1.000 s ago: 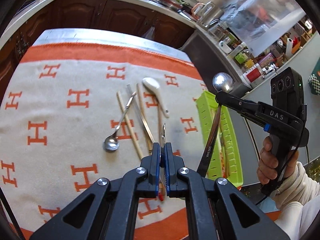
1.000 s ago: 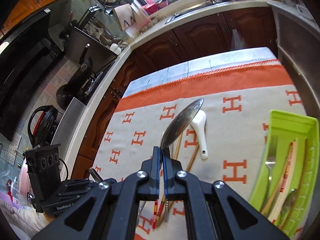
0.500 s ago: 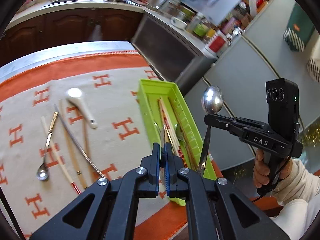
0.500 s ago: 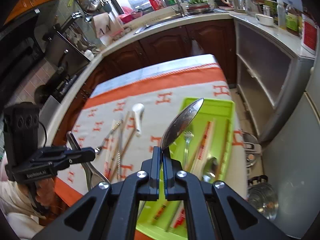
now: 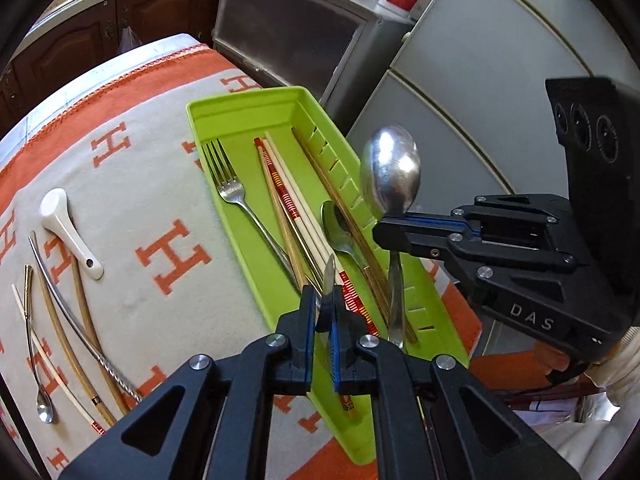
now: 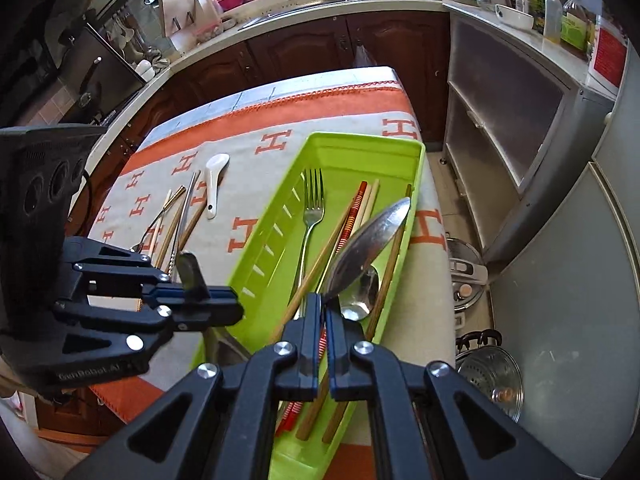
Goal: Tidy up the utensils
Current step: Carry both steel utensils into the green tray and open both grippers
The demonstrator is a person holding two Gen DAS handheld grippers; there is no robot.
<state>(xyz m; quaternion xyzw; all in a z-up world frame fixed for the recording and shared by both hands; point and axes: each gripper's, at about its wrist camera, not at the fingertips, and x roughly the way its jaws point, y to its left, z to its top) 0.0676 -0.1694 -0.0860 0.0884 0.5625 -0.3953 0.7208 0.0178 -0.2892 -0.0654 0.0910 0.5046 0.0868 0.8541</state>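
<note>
A green tray (image 5: 240,98) (image 6: 360,138) lies along the right edge of the orange-and-cream cloth and holds a fork (image 5: 234,196), chopsticks (image 5: 280,196) and a metal spoon (image 6: 360,292). My left gripper (image 5: 322,300) (image 6: 200,292) hangs over the tray's near left side, shut on a thin metal utensil (image 5: 330,276) whose handle tip sticks up. My right gripper (image 6: 323,306) (image 5: 394,226) is shut on the neck of a large metal spoon (image 5: 390,176) (image 6: 368,240), bowl upward, above the tray's near right part.
Left of the tray, a white ceramic spoon (image 5: 68,228), loose chopsticks (image 5: 86,316), a metal straw (image 5: 72,316) and a small long-handled spoon (image 5: 44,412) lie on the cloth. The table ends just right of the tray. Pots (image 6: 488,376) stand on the floor below.
Both grippers have swung right, from above the loose utensils to above the green tray, and come lower. Each still grips its utensil.
</note>
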